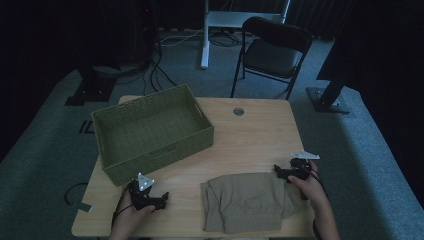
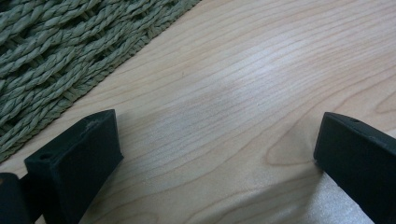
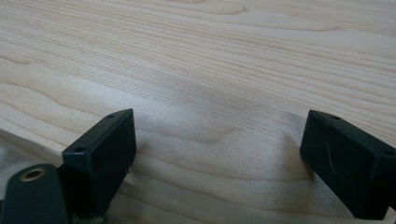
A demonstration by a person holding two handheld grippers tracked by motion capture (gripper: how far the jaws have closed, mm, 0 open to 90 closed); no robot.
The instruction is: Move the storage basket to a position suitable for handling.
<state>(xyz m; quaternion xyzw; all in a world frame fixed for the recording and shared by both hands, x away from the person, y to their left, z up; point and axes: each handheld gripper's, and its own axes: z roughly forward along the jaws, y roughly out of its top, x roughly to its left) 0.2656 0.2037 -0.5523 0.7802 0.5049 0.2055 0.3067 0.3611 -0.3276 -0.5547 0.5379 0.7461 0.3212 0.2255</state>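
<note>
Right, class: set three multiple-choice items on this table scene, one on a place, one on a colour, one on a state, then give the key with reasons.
1. Where does the basket stand on the table?
A. far left
B. near right
C. on the cloth

2. What colour is the folded cloth?
A. red
B. khaki
C. blue

3. How do the jaws of the left gripper stand?
A. shut on the cloth
B. shut on the basket
C. open, with nothing between them

Key: 1 A, the high view shows it at the far left part; 2 B, the cloth looks tan; 3 C, the left gripper view shows bare wood between its spread jaws.
</note>
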